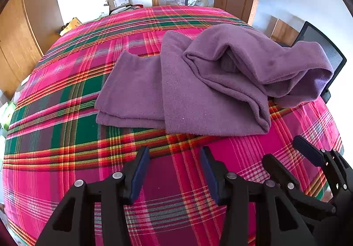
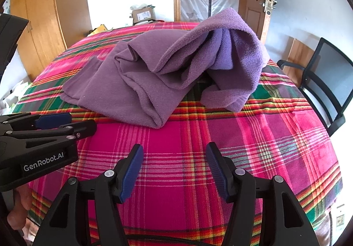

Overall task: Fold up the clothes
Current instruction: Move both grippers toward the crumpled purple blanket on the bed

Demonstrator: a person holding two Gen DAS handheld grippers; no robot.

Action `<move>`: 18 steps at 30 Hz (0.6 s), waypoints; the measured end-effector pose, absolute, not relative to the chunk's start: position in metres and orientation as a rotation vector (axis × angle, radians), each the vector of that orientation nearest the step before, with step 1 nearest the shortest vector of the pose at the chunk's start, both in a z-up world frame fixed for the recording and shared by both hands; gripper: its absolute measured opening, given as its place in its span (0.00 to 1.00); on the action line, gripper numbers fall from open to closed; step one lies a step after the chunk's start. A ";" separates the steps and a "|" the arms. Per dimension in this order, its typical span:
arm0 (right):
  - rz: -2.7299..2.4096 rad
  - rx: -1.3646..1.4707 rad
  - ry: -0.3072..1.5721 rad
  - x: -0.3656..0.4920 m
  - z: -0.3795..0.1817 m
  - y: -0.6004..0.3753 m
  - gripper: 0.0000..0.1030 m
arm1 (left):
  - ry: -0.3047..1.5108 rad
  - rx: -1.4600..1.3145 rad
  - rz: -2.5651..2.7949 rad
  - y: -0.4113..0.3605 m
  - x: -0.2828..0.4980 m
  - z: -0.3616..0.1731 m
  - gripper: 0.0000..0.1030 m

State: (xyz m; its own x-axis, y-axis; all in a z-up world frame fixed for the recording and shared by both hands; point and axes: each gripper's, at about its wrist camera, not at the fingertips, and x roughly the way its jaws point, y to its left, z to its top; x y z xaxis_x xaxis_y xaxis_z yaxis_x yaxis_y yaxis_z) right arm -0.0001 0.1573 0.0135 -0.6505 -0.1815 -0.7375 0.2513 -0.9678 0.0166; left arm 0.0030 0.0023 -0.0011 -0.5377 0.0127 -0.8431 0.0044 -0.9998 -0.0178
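Observation:
A purple fleece garment [image 1: 198, 87] lies on the plaid bedspread [image 1: 66, 135], flat and folded at its left, bunched and humped up at its right [image 2: 231, 47]. My left gripper [image 1: 174, 157] hovers open over bare bedspread, just short of the garment's near edge, with nothing between its blue pads. My right gripper [image 2: 174, 155] is open too, above the cloth and nearer than the garment's folded corner [image 2: 156, 122]. In the left wrist view the right gripper [image 1: 286, 149] shows at the lower right; the left gripper [image 2: 66, 122] shows at the left of the right wrist view.
A black mesh chair [image 2: 326, 82] stands by the bed's right side. A wooden door [image 2: 253, 3] and a plastic-covered opening lie beyond the far edge. A wooden wardrobe [image 1: 19, 43] is at the left, with boxes [image 1: 120, 1] on the floor behind the bed.

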 end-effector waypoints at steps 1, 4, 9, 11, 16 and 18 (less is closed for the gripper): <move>-2.652 1.170 0.128 0.000 0.014 0.157 0.60 | -0.029 -1.508 2.751 0.002 0.003 -0.001 0.47; -2.652 1.165 0.127 0.000 0.013 0.157 0.60 | -0.032 -1.505 2.754 0.002 0.003 -0.001 0.47; -2.652 1.153 0.128 0.002 0.012 0.157 0.60 | -0.028 -1.496 2.743 0.002 0.001 -0.002 0.52; -2.651 1.145 0.130 0.004 0.013 0.160 0.60 | -0.019 -1.489 2.754 0.005 0.002 -0.003 0.52; -2.639 1.106 0.107 0.011 0.013 0.169 0.60 | -0.070 -1.467 2.751 0.002 0.003 -0.001 0.52; -2.624 1.096 0.057 0.010 0.015 0.175 0.60 | -0.155 -1.455 2.711 -0.004 0.003 0.000 0.52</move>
